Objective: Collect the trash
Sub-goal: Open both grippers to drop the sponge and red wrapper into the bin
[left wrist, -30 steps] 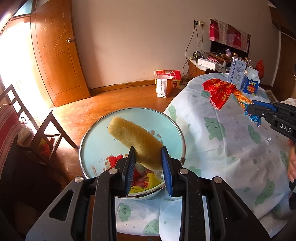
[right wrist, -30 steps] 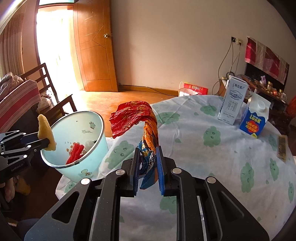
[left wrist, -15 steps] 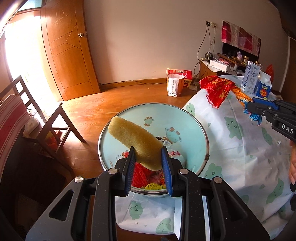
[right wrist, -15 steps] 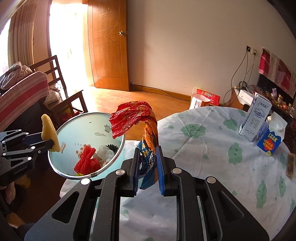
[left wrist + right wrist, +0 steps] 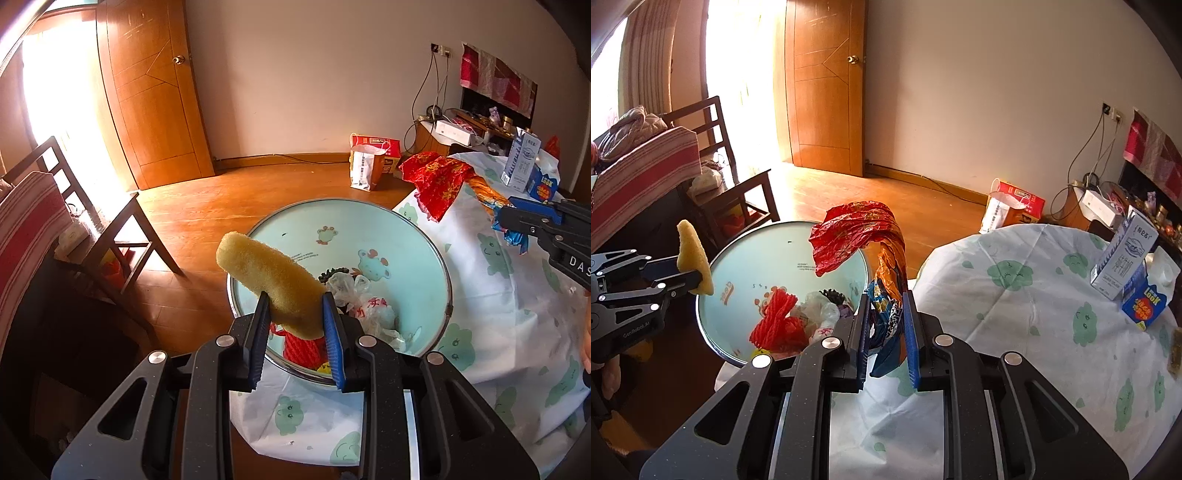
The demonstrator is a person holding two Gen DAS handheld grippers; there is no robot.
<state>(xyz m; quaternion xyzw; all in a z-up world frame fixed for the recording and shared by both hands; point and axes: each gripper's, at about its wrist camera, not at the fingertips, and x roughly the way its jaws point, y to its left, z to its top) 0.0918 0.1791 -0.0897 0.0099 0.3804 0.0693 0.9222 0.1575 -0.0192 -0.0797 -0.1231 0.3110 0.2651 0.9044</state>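
Observation:
My left gripper (image 5: 295, 306) is shut on a long yellow sponge (image 5: 271, 280) that sticks up and to the left over the pale blue trash bin (image 5: 332, 225). The bin stands on the floor against the table's edge and holds red netting (image 5: 775, 321), plastic bags and other scraps. My right gripper (image 5: 885, 314) is shut on a bunch of crumpled snack wrappers (image 5: 857, 232), red, orange and blue, whose red top droops over the bin's rim (image 5: 713, 332). In the right wrist view the left gripper (image 5: 701, 277) and its sponge (image 5: 692, 254) hang at the bin's left rim.
A round table with a white cloth printed with green clouds (image 5: 1034, 314) carries a milk carton (image 5: 1123, 258) and a blue juice carton (image 5: 1145, 302). Wooden chairs (image 5: 92, 229) stand left of the bin. A paper bag (image 5: 364, 166) sits on the wooden floor by the wall.
Both grippers have moved over toward the bin with their loads still held. The bin's inside now shows more fully in both views, and the wrappers hang nearer its rim.

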